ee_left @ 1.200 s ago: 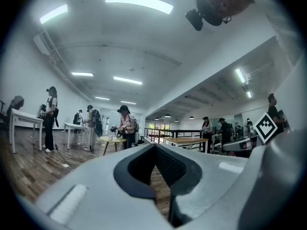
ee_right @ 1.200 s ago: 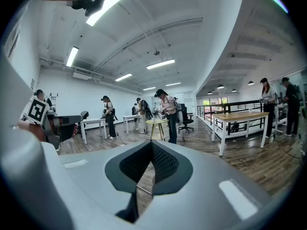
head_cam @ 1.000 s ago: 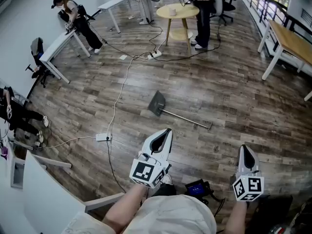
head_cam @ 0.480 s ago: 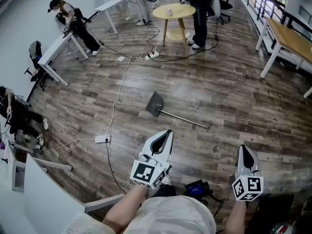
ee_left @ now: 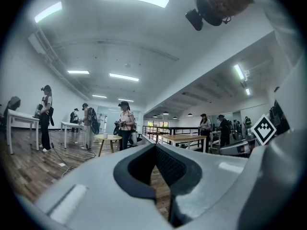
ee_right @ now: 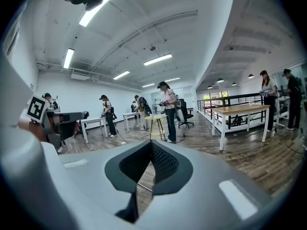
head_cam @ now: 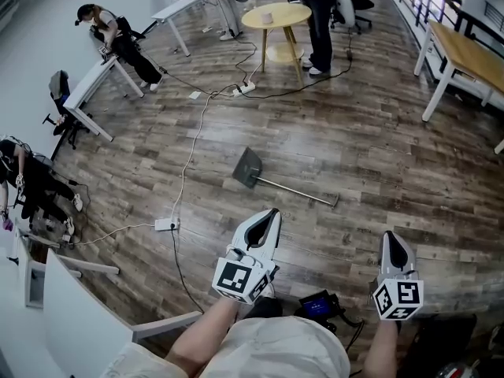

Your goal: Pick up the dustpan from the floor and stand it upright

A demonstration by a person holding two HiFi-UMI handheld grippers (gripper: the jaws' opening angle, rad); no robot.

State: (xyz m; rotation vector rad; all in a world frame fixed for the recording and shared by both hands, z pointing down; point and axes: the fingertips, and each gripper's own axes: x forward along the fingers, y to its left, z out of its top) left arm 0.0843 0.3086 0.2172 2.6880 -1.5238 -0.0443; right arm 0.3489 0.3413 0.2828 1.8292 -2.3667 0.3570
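Head view high, steeply down on the floor [head_cam: 378, 148], both gripper views low, level across the room, all three sharing the far round table [head_cam: 276, 16].

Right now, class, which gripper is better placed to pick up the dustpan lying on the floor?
Probably the left. The left gripper sits nearer the dustpan, pointing toward the middle of its handle; the right gripper hangs farther off, past the handle's free end. Both are shut and empty.

Our right gripper [ee_right: 151, 144], jaws together on nothing, faces a round yellow table [ee_right: 155, 116] with a person [ee_right: 169, 105] standing just beside it.
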